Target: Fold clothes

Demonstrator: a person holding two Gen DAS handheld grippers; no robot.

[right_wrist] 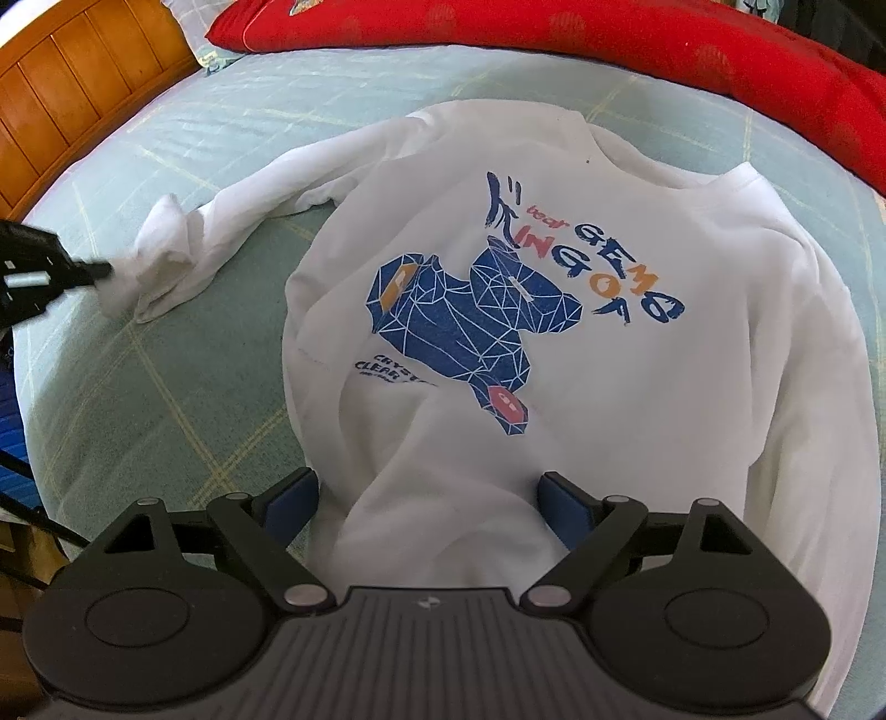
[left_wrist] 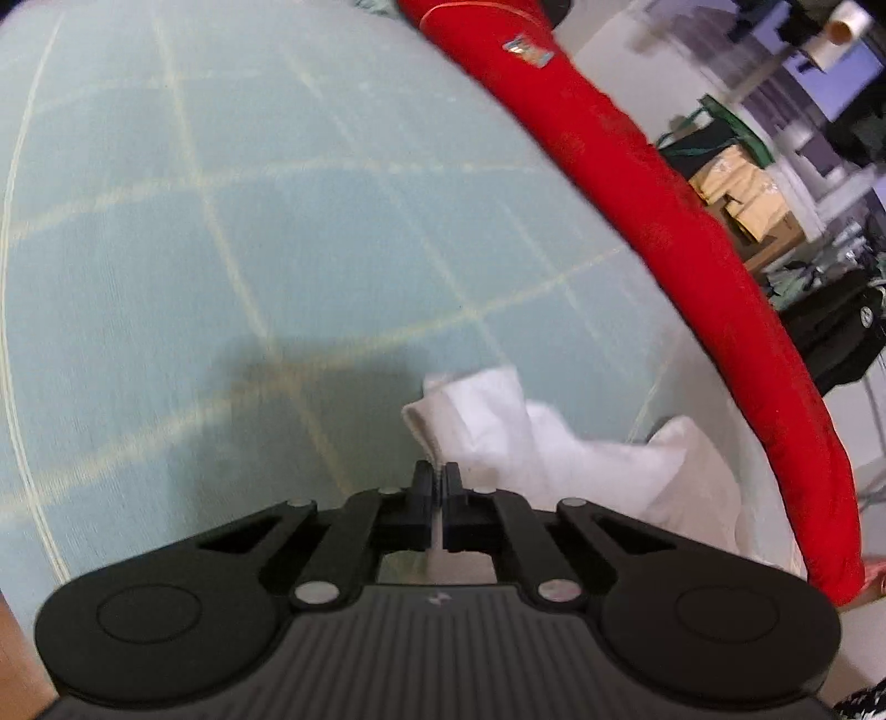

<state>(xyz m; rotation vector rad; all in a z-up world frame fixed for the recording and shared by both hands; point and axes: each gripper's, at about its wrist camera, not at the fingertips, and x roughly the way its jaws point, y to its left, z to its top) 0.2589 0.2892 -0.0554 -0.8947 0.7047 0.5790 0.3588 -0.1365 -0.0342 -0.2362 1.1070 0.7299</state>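
The right gripper (right_wrist: 426,507) hangs over the near hem of a white sweatshirt (right_wrist: 554,387), its two blue-padded fingers (right_wrist: 290,501) spread wide with the cloth lying between them, the pads not pressing on it. The sweatshirt lies flat and face up on a pale green checked bedsheet (right_wrist: 166,387), collar pointing away from the camera towards a long red pillow (right_wrist: 609,39) at the far edge of the bed. Its chest carries a blue faceted bear figure with orange and red patches, and lettering in blue, orange and red. One sleeve runs straight down the right side of the body; the other stretches out to the left, its cuff (right_wrist: 160,260) bunched and creased. There the left gripper (left_wrist: 438,493) has its fingers closed tight together on the edge of that white cuff, as its own blurred view shows. A wooden bed frame (right_wrist: 72,99) stands at the upper left corner of the right wrist's view.
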